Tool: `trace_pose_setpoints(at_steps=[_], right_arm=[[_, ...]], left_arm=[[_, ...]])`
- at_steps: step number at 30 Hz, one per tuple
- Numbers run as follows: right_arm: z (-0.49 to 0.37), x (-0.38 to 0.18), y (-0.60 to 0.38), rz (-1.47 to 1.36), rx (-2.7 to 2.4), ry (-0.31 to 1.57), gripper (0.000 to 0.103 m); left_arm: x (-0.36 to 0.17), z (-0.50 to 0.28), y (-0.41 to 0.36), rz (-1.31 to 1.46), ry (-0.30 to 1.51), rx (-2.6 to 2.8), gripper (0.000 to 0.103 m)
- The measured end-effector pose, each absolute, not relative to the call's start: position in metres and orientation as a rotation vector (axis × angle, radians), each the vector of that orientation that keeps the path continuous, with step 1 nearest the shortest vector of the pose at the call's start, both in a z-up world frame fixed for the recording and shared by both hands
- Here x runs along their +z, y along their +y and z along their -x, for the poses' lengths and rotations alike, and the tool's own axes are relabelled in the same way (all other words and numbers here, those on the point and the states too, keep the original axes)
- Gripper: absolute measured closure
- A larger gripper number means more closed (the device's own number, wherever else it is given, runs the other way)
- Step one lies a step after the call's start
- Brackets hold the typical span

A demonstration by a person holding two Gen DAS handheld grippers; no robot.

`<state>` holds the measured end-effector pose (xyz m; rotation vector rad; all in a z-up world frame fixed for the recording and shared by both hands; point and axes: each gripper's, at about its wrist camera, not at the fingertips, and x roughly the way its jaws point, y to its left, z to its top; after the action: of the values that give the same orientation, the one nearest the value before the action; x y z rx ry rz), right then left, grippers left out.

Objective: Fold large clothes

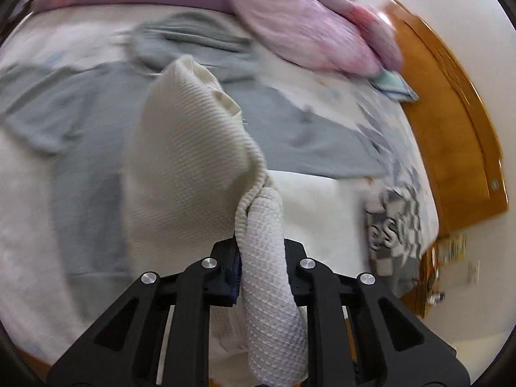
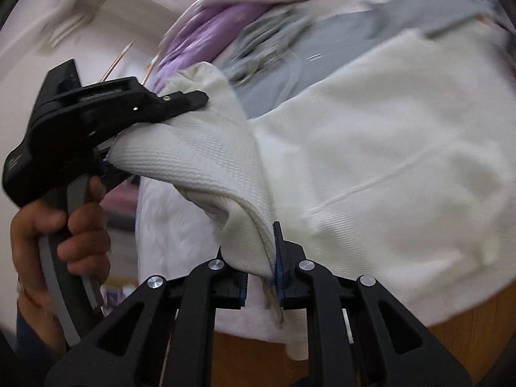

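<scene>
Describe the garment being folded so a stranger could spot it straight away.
Start at the bed, with its heap of lilac bedding. In front lies a flat grey T-shirt; above it hangs the cream knit sweater, pinched by the left gripper and right gripper. Only it is ribbed, thick and off-white.

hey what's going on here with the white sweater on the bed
A person is folding a cream knit sweater on a bed using two hand-held grippers. The left gripper is shut on a bunched edge of the knit, and the right gripper is shut on another edge, so part of the sweater hangs lifted between them. A grey T-shirt lies flat on the bed beyond it, with a purple quilt heaped further back.
</scene>
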<state>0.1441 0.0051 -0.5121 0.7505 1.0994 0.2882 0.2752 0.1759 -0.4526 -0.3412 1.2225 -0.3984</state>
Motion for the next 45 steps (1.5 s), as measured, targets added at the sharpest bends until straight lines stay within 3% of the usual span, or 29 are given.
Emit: trace_pose_setpoints(at_steps=[11, 20, 21, 23, 24, 25, 34, 38, 45], right_arm=[[-0.129, -0.551, -0.087, -0.862, 0.009, 1.131, 0.091], [-0.104, -0.594, -0.112, -0.949, -0.155, 1.234, 0.087], [-0.104, -0.599, -0.114, -0.968, -0.173, 1.246, 0.086], [-0.102, -0.610, -0.119, -1.005, -0.216, 1.278, 0.087], [-0.102, -0.613, -0.121, -1.007, -0.240, 1.294, 0.088], [-0.099, -0.616, -0.123, -1.009, -0.241, 1.298, 0.088], [-0.107, -0.607, -0.117, -0.917, -0.235, 1.347, 0.087], [-0.119, -0.594, -0.122, -0.848, -0.216, 1.375, 0.079], [-0.152, -0.528, -0.120, -0.586, -0.183, 1.316, 0.078]], left_arm=[[-0.508, -0.298, 0.019, 0.180, 1.363, -0.531, 0.087], [-0.569, -0.298, -0.035, 0.071, 1.496, -0.536, 0.082], [-0.573, -0.299, -0.037, 0.077, 1.509, -0.531, 0.077], [-0.575, -0.301, -0.040, 0.108, 1.521, -0.541, 0.057], [-0.571, -0.302, -0.040, 0.139, 1.517, -0.555, 0.039], [-0.565, -0.302, -0.038, 0.160, 1.502, -0.557, 0.030], [-0.523, -0.302, 0.050, 0.194, 1.357, -0.311, 0.028], [-0.536, -0.300, 0.096, 0.120, 1.360, -0.106, 0.028], [-0.562, -0.306, 0.103, 0.125, 1.412, -0.134, 0.029]])
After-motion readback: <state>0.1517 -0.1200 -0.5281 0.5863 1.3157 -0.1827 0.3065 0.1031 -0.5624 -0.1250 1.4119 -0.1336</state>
